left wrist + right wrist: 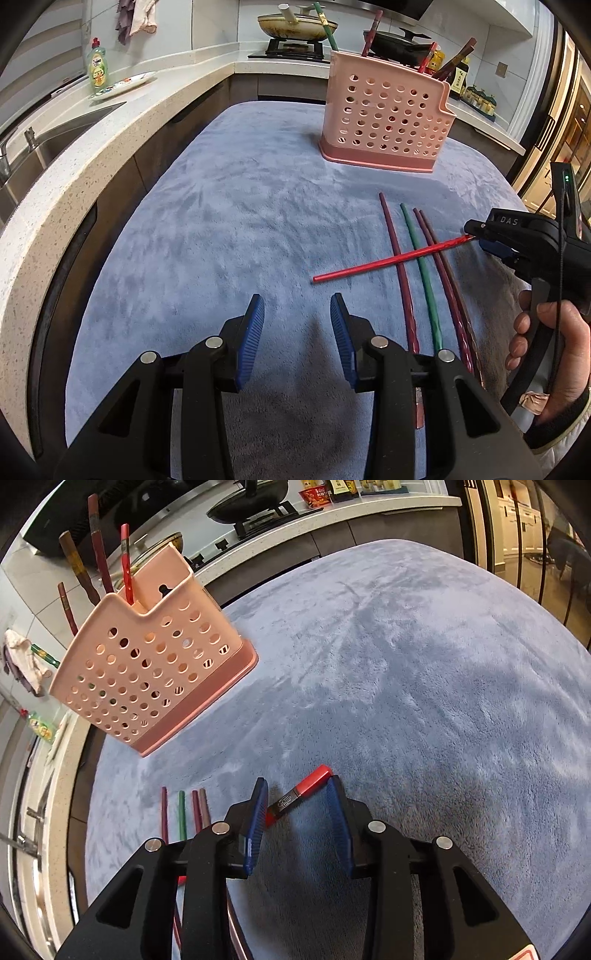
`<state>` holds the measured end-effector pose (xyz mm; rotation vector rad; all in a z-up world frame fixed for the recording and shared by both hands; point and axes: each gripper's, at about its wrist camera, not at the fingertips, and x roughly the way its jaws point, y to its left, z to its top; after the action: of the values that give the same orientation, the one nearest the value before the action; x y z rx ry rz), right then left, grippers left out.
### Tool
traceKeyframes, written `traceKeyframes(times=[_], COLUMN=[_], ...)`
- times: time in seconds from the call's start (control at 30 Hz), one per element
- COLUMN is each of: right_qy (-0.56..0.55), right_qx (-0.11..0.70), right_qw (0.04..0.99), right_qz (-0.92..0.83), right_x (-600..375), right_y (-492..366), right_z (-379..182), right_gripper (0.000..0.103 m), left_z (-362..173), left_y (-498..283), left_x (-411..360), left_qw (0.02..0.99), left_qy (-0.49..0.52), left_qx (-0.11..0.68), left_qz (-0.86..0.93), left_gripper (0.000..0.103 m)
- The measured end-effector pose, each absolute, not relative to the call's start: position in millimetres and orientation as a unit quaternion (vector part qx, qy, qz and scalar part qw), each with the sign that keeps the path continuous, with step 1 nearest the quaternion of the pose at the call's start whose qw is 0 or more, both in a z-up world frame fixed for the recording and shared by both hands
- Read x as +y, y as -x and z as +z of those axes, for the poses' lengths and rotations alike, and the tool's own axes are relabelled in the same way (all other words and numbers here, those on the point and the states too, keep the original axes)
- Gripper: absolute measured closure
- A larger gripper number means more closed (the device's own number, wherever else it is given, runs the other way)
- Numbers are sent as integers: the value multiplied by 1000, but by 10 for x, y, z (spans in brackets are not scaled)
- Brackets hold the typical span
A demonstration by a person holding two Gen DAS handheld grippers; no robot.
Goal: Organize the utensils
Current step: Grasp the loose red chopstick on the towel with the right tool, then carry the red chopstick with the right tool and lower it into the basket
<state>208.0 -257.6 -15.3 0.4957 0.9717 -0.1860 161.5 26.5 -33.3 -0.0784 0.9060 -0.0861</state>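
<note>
The right gripper (297,805) is standing with jaws apart around the thick end of the red chopstick (303,793), not pressing it. The chopstick is lying slantwise, crossing both pads, low in the frame. The left gripper (297,325), further off, is hanging open and empty.

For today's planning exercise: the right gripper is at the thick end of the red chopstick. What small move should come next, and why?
Probably close the right gripper on the red chopstick. Its thick end lies between the open jaws with a gap showing at one pad. The stick still lies across the other chopsticks on the blue cloth, away from the pink holder.

Home kitchen, sink (55,136), stove (291,50), pans (295,26)
</note>
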Motion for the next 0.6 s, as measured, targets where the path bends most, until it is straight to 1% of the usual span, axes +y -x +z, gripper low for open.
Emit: traceKeyframes(times=[0.13, 0.23, 0.33, 0.6], right_qy=[-226, -232, -244, -243], right_qx=[464, 467, 466, 467], right_qw=[851, 849, 847, 849], right_qz=[-98, -89, -77, -52], right_x=[-2608, -2674, -2778, -2953], right_y=[-2103, -2070, -1925, -1472], right_z=[-156, -158, -129, 1], right_gripper=[87, 93, 95, 95], left_z=[-332, -338, -348, -367], left_y=[-1608, -1596, -1571, -1456], left_x=[267, 282, 288, 181], left_qw=[897, 896, 896, 893], left_qy=[39, 41, 44, 41], left_qx=[438, 439, 441, 444], left_qz=[-42, -42, -43, -58], left_gripper=[67, 67, 67, 67])
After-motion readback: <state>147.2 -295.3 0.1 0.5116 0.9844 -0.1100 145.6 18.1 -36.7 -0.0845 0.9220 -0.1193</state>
